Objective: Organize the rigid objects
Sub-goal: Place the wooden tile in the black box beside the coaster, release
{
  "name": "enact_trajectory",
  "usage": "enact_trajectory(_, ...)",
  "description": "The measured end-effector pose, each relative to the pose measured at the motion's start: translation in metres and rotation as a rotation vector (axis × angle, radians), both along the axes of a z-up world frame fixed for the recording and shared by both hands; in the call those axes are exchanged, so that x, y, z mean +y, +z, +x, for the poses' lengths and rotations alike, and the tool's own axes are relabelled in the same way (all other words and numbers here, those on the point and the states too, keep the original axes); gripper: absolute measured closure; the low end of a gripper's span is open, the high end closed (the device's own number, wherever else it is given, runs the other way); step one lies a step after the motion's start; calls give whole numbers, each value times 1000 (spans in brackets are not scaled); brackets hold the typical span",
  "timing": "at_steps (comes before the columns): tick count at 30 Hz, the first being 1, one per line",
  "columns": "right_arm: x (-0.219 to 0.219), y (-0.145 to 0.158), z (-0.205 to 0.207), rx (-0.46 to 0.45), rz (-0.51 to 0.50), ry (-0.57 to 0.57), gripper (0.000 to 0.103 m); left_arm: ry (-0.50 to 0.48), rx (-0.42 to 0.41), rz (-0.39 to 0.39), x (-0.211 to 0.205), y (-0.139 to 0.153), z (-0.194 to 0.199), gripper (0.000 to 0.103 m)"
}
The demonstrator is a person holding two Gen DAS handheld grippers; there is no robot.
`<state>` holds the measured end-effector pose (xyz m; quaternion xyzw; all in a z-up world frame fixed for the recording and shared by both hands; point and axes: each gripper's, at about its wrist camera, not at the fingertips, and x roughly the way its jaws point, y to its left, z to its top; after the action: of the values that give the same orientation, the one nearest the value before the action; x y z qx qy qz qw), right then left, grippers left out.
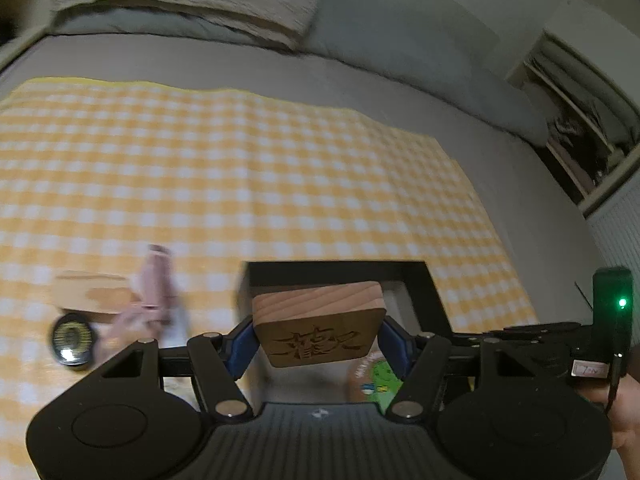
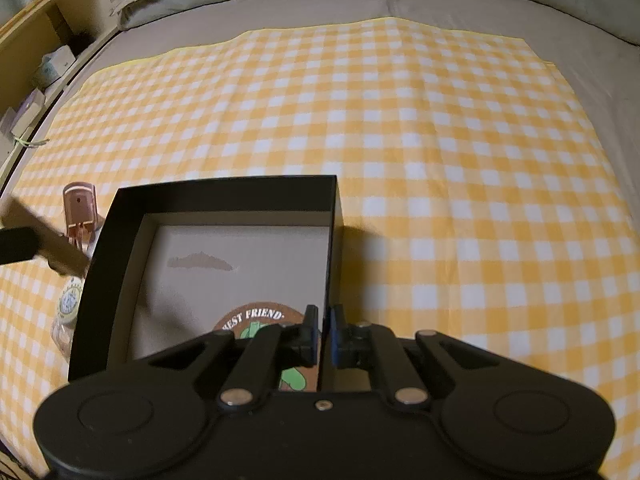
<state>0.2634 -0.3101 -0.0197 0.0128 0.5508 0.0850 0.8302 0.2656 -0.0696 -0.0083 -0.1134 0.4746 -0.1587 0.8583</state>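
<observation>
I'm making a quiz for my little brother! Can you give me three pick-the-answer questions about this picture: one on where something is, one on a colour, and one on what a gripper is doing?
1. Where is the round coaster with the words "BEST FRIEND"?
A. inside the black box
B. on the pillow
C. on the shelf

2. What colours is the checked cloth?
A. red and black
B. yellow and white
C. blue and green

3. What is the left gripper doing?
A. hanging empty
B. holding a spoon
C. holding a carved wooden block

Answers: 1 A, it lies on the floor of the black box. 2 B, yellow and white squares show. 3 C, its jaws press both sides of the wooden block.
</observation>
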Motion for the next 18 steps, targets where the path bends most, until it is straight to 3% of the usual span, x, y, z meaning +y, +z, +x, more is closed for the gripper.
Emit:
enact_trajectory(5,-1,1,-10,3,3,15,96,-71,77,49,-45,-27,19,38)
enact_trajectory(9,-5,2,-19,4,4,24,96,-93,86,93,-74,-42,32,38)
enact_trajectory(18,-7,3,-24,1,2,42,96,-108,107,103,-108,-62,52,38)
